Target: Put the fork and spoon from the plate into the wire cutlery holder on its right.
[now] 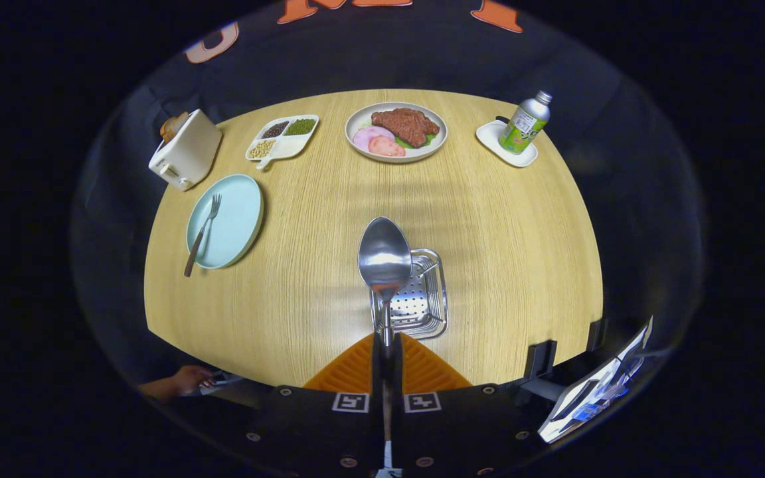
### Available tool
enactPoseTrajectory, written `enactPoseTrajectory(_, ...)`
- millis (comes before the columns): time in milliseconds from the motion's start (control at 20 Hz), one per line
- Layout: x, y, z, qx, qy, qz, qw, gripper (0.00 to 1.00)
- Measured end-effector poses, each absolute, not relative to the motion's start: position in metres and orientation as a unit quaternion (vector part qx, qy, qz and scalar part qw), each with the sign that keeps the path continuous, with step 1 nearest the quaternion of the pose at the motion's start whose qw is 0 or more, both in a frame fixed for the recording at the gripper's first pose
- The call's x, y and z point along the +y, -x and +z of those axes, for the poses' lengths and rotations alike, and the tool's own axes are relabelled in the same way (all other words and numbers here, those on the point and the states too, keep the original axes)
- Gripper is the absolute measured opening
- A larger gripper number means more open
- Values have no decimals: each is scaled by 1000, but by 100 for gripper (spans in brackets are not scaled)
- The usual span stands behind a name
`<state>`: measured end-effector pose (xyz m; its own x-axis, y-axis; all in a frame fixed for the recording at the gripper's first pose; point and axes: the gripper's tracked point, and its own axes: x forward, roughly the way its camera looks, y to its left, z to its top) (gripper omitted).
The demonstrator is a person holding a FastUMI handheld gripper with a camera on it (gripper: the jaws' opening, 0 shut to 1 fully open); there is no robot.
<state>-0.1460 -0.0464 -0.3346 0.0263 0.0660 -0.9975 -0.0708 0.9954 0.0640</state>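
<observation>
Spoon (pixel 384 257) is clamped by its handle in the claw (pixel 386 355), both fingers pressed onto it, bowl pointing forward and raised above the worktop (pixel 502 265). The wire cutlery holder (pixel 419 299) sits just ahead of the claw, directly beneath and slightly right of the spoon bowl.

Procedure for this step, as judged:
- Centre the spoon over the holder opening before lowering.
- Tip the spoon so one end enters first; a flat spoon may bridge the rim.
- Release only when the spoon rests inside, so that it does not bounce out.

Fork (pixel 202 234) lies on the blue plate (pixel 240 199), well ahead and to the left of the claw, with its handle overhanging the rim.

Surroundings beyond the claw: toaster (pixel 185 150), divided dish of beans (pixel 282 137), plate of meat (pixel 396 131), bottle (pixel 524 122) on a small white tray (pixel 493 138). None obstructs the path. A hand (pixel 180 381) shows near left, below the worktop edge.
</observation>
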Motion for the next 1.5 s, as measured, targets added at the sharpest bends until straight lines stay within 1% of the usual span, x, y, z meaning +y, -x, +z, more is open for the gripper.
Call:
enactPoseTrajectory(250,-58,163,-346,731,18,53,680,5)
enactPoseTrajectory(400,-65,167,-353,746,3,39,665,5)
enactPoseTrajectory(650,-69,155,-356,743,-18,34,668,9)
enactPoseTrajectory(900,-72,125,-347,706,-43,17,707,12)
enactPoseTrajectory(1100,-58,88,-331,637,-65,17,768,15)
enactPoseTrajectory(1200,-43,71,-317,595,-74,32,799,21)
enactPoseTrajectory(1300,-30,51,-299,544,-75,41,835,32)
enactPoseTrajectory(1350,-25,40,-289,514,-70,43,854,44)
enactPoseTrajectory(1400,-21,29,-278,480,-64,42,874,49)
enactPoseTrajectory(1450,-16,17,-266,444,-58,41,893,58)
enactPoseTrajectory(1500,-11,8,-252,410,-53,39,910,62)
